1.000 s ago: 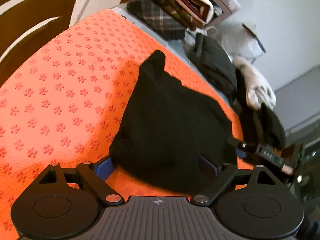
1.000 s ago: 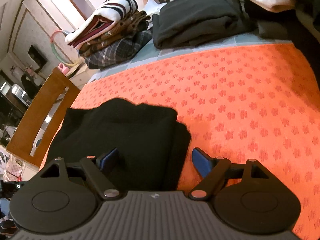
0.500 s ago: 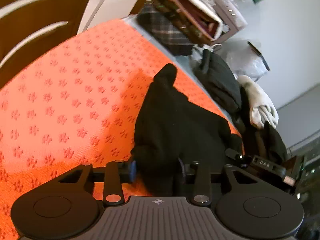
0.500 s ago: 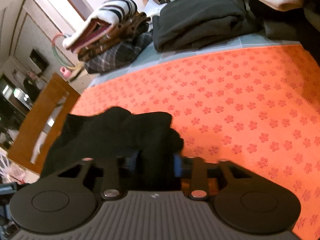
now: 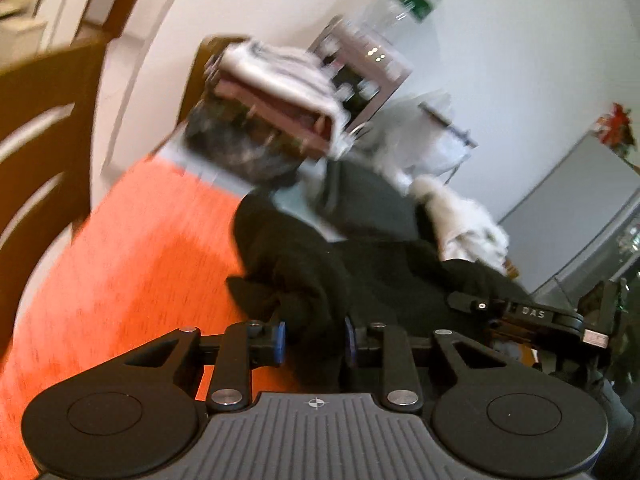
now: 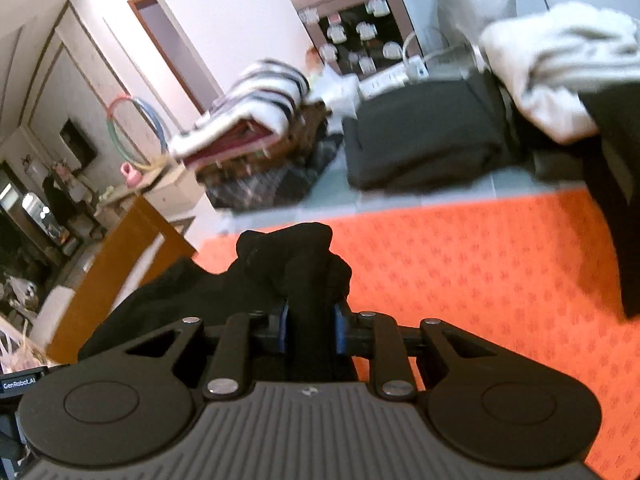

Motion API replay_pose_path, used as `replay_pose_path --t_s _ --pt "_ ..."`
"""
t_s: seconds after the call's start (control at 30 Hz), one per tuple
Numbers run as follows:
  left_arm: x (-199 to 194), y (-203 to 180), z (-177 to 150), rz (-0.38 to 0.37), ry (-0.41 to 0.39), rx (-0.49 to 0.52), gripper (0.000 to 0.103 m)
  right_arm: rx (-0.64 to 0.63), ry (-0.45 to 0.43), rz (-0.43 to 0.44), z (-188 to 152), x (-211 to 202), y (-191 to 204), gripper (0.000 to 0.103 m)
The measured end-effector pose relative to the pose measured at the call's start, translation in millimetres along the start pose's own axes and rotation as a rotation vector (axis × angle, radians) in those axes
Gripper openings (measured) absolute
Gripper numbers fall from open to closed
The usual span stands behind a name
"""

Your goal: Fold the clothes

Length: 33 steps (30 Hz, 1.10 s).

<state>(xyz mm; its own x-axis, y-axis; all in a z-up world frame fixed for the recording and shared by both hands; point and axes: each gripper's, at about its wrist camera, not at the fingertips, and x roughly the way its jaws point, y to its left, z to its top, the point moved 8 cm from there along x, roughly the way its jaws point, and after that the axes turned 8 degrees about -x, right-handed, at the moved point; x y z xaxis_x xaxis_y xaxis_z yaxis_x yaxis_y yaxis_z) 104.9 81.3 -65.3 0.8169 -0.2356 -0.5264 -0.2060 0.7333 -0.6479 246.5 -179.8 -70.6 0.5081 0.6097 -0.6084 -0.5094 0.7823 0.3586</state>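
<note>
Black garment (image 5: 304,280) bunched between both just-closed jaws, left hand-held gripper (image 5: 314,342) and right hand-held gripper (image 6: 310,330) grasping it

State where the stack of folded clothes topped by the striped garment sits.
In the right wrist view the stack of folded clothes sits at the far left, beyond the orange mat, left of the folded dark garment and in front of the oven.

Both tools closed on black garment (image 6: 292,264), lifted it.

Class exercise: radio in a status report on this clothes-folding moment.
Both grippers, left and right, just closed, clamping the black garment. Garment bunched above orange mat. Nothing blocking.
</note>
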Motion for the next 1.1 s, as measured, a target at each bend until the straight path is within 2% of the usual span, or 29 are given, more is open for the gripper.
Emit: replay_pose_path --t_s 0.17,0.4,0.53,0.7,0.77,0.9,0.97,1.1 --pt "-11.3 -27.4 68.4 -0.062 -0.047 0.056 0.029 -0.043 -0.047 0.015 63.9 -7.6 23.9 0.024" --pt "-5.9 -60.0 187.6 -0.161 -0.118 0.09 0.029 -0.045 -0.161 0.05 182.5 -7.3 46.7 0.024" --pt "3.4 -77.7 252.7 -0.198 -0.177 0.101 0.029 -0.038 -0.216 0.07 254.6 10.7 53.7 0.024" --pt "30.7 -87.0 316.3 -0.202 -0.251 0.124 0.029 -0.034 -0.25 0.091 334.4 56.1 51.5 0.024" --pt "48.9 -80.8 331.4 -0.188 -0.265 0.117 0.029 -0.038 -0.251 0.097 359.4 81.7 46.7 0.024" --pt "98.1 -39.7 332.4 -0.13 -0.234 0.053 0.029 -0.045 -0.213 0.115 386.8 148.2 27.9 0.024" --pt "122.8 -18.9 332.5 -0.1 -0.218 0.021 0.029 -0.04 -0.181 0.125 387.2 180.3 17.4 0.024" --pt "160.6 31.5 311.7 -0.005 -0.142 -0.064 0.029 -0.009 -0.078 0.146 365.7 246.0 -8.3 0.025"
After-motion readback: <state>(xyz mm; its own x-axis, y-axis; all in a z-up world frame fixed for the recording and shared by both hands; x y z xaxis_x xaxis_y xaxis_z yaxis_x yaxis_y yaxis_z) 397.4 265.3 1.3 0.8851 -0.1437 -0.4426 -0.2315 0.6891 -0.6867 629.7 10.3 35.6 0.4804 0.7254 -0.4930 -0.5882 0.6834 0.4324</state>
